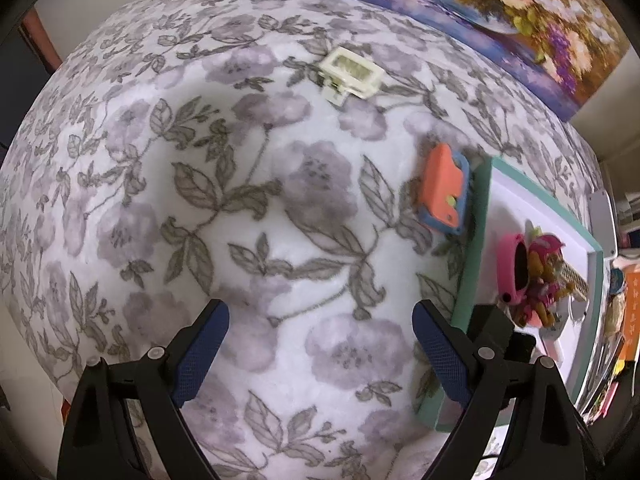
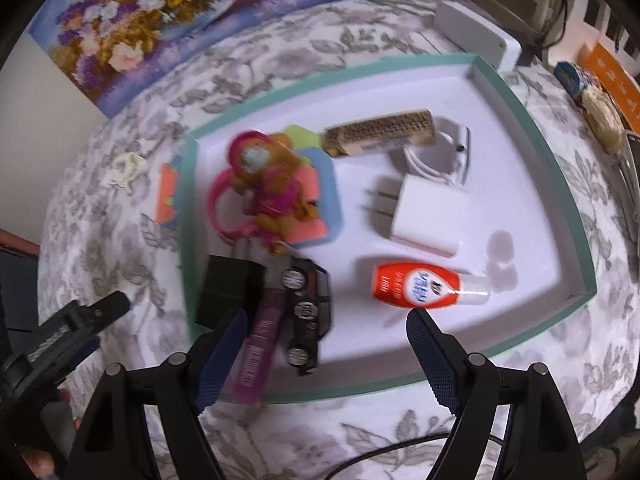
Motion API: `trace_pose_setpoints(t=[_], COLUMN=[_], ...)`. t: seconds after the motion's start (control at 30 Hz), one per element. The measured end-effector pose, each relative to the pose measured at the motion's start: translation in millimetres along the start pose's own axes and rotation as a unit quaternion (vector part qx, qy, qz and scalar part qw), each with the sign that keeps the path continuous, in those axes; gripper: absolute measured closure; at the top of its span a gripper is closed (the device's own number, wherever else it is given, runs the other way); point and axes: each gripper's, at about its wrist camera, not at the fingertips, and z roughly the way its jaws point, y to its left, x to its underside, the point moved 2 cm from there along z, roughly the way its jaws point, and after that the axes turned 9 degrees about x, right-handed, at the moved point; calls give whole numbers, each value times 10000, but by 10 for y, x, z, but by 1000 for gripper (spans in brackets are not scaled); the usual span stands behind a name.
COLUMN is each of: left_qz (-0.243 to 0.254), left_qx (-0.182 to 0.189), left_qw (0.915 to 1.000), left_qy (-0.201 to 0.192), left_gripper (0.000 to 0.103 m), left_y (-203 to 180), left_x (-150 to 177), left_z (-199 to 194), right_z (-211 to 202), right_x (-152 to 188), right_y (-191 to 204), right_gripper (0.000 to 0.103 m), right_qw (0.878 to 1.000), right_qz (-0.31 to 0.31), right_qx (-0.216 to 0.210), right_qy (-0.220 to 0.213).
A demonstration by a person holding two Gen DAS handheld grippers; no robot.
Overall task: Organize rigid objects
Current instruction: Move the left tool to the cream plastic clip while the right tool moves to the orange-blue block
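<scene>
Sorting is well advanced: your tray (image 2: 552,152) holds most items. 2 remain on the bedspread (image 1: 200,160): the cream clip (image 1: 352,74) and the orange case (image 1: 444,192) beside the tray. Your left tool (image 1: 320,356) and right tool (image 2: 324,348) gape wide, empty. Judged next: the left takes the case.

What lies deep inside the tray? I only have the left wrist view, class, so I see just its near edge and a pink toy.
Observer: A white plug adapter lies near the middle of the teal-rimmed tray.
Operator: Anything toward the near side of the tray?
Observer: An orange bottle with a clear cap lies on its side in front of the adapter.
Operator: And where is the right gripper?
Observer: The right gripper hangs open and empty over the tray's near edge, beside a black toy car.
</scene>
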Motion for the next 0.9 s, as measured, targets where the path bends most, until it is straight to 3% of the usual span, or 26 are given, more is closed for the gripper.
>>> trace_pose_setpoints(t=[0.43, 0.63, 0.9], left_qz=[-17, 35, -228], left_qx=[34, -184, -15], left_qw=[9982, 9959, 9972], left_qy=[-593, -883, -717], left_gripper=[10, 10, 10], left_y=[312, 384, 450], left_x=[-449, -684, -973], left_z=[-261, -334, -172], right_z=[-303, -340, -138], right_x=[-256, -440, -681], right_y=[361, 785, 1309], right_gripper=[18, 18, 19], right_qw=[9973, 9951, 9933], right_qz=[169, -221, -642], right_qx=[-406, -466, -536], right_qy=[-587, -847, -796])
